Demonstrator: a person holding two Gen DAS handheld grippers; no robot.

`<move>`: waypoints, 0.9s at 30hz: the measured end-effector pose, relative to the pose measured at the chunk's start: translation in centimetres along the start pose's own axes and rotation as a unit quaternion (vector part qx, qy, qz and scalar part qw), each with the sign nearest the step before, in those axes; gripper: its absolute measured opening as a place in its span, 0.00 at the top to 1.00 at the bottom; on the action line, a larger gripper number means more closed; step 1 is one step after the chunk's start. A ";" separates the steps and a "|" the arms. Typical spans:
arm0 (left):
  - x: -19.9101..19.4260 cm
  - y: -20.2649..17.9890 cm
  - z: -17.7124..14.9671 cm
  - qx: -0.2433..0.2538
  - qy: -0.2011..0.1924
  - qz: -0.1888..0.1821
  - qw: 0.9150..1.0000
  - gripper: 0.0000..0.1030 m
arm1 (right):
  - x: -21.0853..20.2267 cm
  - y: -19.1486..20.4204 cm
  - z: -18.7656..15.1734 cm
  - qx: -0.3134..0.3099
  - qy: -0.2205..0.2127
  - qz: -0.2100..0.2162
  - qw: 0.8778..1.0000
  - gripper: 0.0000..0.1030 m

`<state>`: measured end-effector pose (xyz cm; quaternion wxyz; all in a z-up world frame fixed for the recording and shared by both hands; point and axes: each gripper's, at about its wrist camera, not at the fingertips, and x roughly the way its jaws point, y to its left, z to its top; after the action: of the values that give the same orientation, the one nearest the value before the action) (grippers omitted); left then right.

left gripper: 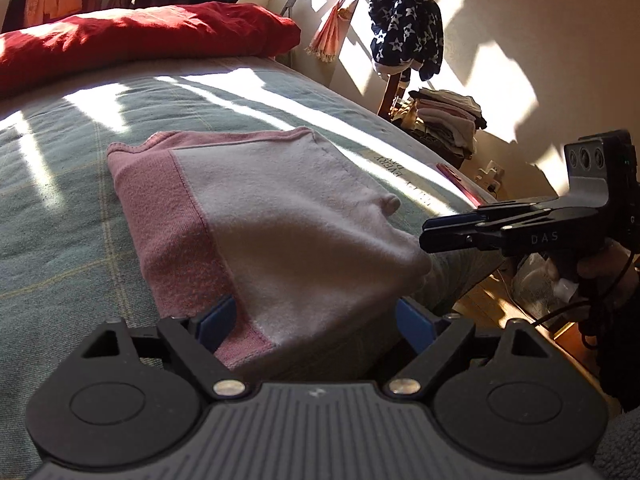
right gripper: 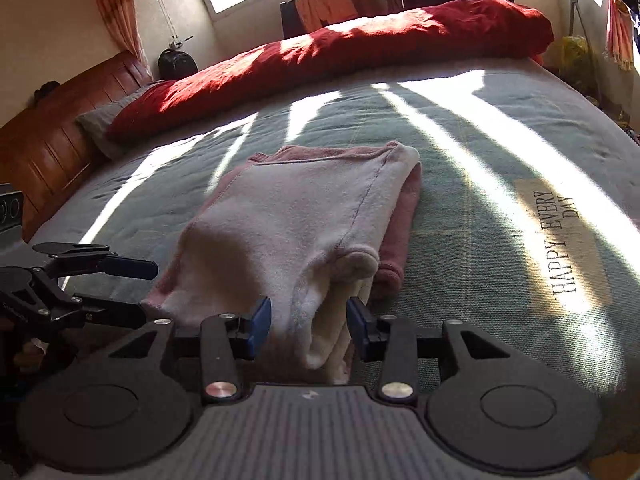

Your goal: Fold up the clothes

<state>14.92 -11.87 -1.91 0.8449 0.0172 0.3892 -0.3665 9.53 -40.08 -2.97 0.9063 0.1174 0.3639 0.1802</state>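
My left tongs [left gripper: 316, 322] are spread wide at the near edge of the folded pink sweater [right gripper: 296, 216] on the bed [right gripper: 480, 152]. My right tongs [right gripper: 309, 322] are partly open around a corner, not pinching. Red duvet [right gripper: 340, 52] lies beyond, and stacked clothes [left gripper: 444, 120] sit past the bed.

Folded garment [right gripper: 296, 216] on bed [right gripper: 460, 240]; quilt roll [right gripper: 340, 52] behind it.

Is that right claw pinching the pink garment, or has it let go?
Apart. In the right wrist view, the right claw stands open around the pink garment's near edge, with gaps on both sides.
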 end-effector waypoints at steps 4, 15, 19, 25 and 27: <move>1.0 -0.6 -1.2 0.008 0.029 0.015 0.999 0.16 | -0.4 0.7 -0.9 0.024 -0.026 0.003 0.999 0.50; -4.6 1.3 -1.8 -0.038 -0.019 0.082 0.996 0.13 | 4.1 6.1 2.3 -0.046 -0.042 0.046 0.997 0.39; -4.9 2.2 -2.0 -0.047 -0.013 0.104 0.993 0.13 | 7.7 6.9 2.8 -0.055 -0.021 0.019 0.998 0.32; -4.6 3.4 -2.1 -0.053 -0.015 0.100 0.993 0.11 | 6.9 6.6 0.3 -0.048 0.029 -0.028 0.998 0.30; -4.4 3.7 -1.9 -0.049 -0.018 0.100 0.994 0.11 | 5.5 6.9 0.5 -0.042 0.013 -0.030 0.999 0.28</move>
<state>14.10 -5.90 -1.20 0.8839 0.0078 0.3881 -0.2607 11.89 -31.61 -3.62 0.9107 0.0662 0.3708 0.1698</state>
